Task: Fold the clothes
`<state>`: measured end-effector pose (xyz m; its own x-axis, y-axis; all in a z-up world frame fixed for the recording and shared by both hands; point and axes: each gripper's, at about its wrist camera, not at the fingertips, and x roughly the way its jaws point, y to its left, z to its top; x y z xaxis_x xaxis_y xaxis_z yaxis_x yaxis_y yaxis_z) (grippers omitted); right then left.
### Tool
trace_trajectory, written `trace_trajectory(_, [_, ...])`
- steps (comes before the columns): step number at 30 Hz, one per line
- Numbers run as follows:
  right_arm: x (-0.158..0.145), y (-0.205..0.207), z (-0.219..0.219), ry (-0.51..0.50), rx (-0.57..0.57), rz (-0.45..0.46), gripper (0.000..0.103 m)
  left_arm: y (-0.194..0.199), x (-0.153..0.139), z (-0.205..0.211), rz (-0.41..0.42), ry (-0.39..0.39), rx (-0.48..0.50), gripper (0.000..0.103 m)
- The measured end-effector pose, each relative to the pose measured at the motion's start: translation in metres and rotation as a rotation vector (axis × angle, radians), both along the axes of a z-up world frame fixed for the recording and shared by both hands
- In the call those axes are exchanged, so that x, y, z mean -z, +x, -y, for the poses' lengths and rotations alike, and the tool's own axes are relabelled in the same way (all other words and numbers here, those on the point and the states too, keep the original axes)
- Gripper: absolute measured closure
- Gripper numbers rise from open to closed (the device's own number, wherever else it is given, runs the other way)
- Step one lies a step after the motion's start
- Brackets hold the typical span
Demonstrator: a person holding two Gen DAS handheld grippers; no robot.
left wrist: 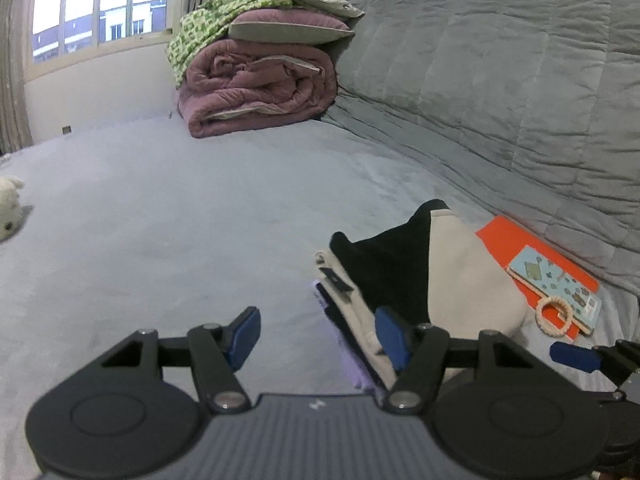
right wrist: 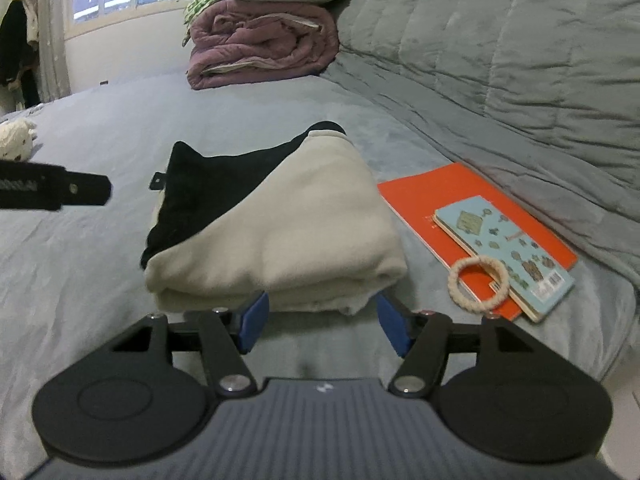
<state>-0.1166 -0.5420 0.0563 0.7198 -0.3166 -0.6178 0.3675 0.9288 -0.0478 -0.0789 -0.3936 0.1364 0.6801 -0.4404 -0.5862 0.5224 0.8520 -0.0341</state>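
Here the folded cream-and-black fleece garment (right wrist: pixel 280 232) lies on the grey-blue bed (right wrist: pixel 100 300), a neat stack with the black panel on its far left part and the cream cloth wrapped over the near and right part. The right gripper (right wrist: pixel 320 324) hovers just in front of the garment's near folded edge, its blue-padded jaws spread wide with nothing between them; whether the pads touch the cloth cannot be told. The left gripper (left wrist: pixel 318 338) sits at the garment's left side, jaws likewise wide apart and empty, its right pad in front of the stack's layered edge (left wrist: pixel 352 320), where cream, black and pale lilac layers show.

Just right of the garment lies a flat orange book (right wrist: pixel 448 196), and on it a smaller light-blue picture book (right wrist: pixel 504 248); a cream braided ring (right wrist: pixel 478 284) rests on the near end of both books. Behind the books rises a grey quilted cover (right wrist: pixel 500 48). Well beyond the garment, by the window (left wrist: pixel 100 4), stands a rolled mauve duvet (left wrist: pixel 256 84) topped with a mauve pillow (left wrist: pixel 288 26) and a green patterned cloth (left wrist: pixel 208 24). Far left of the garment, a white plush toy (left wrist: pixel 8 212) lies on the bed.
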Motion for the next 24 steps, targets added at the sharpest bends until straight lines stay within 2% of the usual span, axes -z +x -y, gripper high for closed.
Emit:
trace_trajectory(5, [-0.003,-0.017,-0.015,0.009,0.033,0.025,0.036,-0.023,-0.013,-0.022,0.005,0.004,-0.011,0.038])
trace_trajectory(6, [-0.004,-0.021,-0.018,0.011,0.040,0.030,0.033,-0.028,-0.013,-0.027,-0.001,-0.002,-0.011,0.038])
trace_trajectory(9, [-0.007,-0.030,-0.025,0.020,0.070,0.057,0.019,-0.042,-0.015,-0.043,-0.006,-0.009,-0.008,0.038])
trace_trajectory(12, [-0.011,-0.040,-0.027,0.042,0.131,0.092,0.000,-0.053,-0.015,-0.055,0.007,0.003,-0.001,0.035])
trace_trajectory(13, [-0.012,-0.044,-0.028,0.044,0.144,0.111,0.000,-0.057,-0.016,-0.060,0.011,0.004,0.008,0.033])
trace_trajectory(15, [-0.015,-0.050,-0.030,0.050,0.162,0.147,0.000,-0.061,-0.017,-0.068,0.022,-0.003,0.019,0.023])
trace_trajectory(18, [-0.015,-0.051,-0.028,0.059,0.187,0.153,0.000,-0.062,-0.015,-0.075,0.028,-0.015,0.028,0.013])
trace_trajectory(21, [-0.007,-0.042,-0.020,0.110,0.193,0.112,0.000,-0.059,-0.006,-0.073,0.021,-0.023,0.040,0.003])
trace_trajectory(24, [0.003,-0.027,-0.012,0.148,0.188,0.039,0.000,-0.049,0.011,-0.064,0.000,-0.011,0.045,0.000])
